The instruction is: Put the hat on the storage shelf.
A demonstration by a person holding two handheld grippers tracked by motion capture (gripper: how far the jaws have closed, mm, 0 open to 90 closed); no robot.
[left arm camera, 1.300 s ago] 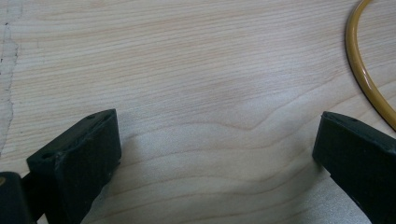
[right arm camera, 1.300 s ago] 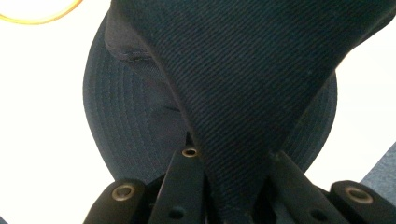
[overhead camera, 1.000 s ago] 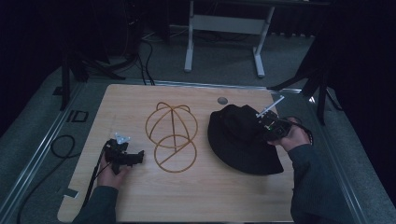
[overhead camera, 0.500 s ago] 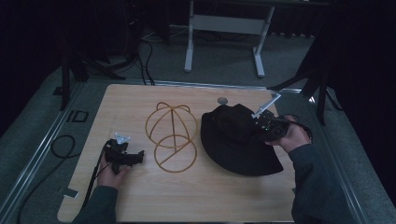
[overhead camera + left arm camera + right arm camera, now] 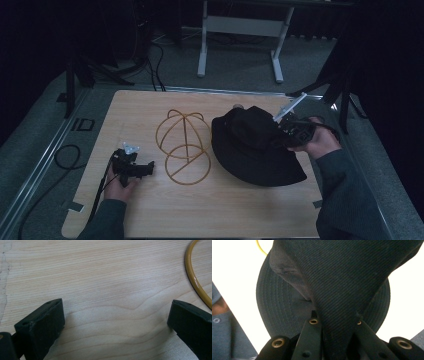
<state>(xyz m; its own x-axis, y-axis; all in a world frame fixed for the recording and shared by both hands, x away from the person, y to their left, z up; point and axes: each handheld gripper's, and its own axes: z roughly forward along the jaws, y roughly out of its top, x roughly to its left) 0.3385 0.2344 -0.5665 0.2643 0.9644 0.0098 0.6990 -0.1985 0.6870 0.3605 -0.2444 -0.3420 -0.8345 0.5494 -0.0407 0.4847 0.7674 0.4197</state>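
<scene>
Since the earlier frames the black hat (image 5: pixel 252 145) has shifted left across the desk (image 5: pixel 150 210), its left brim edge now closer to the gold wire frame (image 5: pixel 184 145), and its crown is pulled up higher at the right where the right tool (image 5: pixel 281 131) grips it. Left tool (image 5: pixel 145 169) and wire frame unchanged.

Hat lies on the right half of the desk, brim spread flat, roughly oval, long axis running from upper left to lower right in the high view. Crown peak tilts toward the right tool. In the right gripper view the hat's (image 5: pixel 332 285) crown fabric is bunched into a fold between the right tool's (image 5: pixel 335 322) jaws, which are nearly together, pinching cloth; brim w/ rows of stitching fans out behind.

Left tool rests low at the desk's left front, in the person's left hand (image 5: pixel 117 185), pointing right toward the frame's lower ring. In the left gripper view the left tool (image 5: pixel 116 320) has jaws spread wide w/ bare wood (image 5: pixel 100 290) between them, nothing held; a curve of the gold wire (image 5: pixel 193 277) passes near the right-hand jaw.

Right hand (image 5: pixel 320 142) holds its tool at the hat's right edge.

Writing: "ID" (image 5: pixel 82 124) reads on the floor strip left of the desk. No legible brand on the hat.
</scene>
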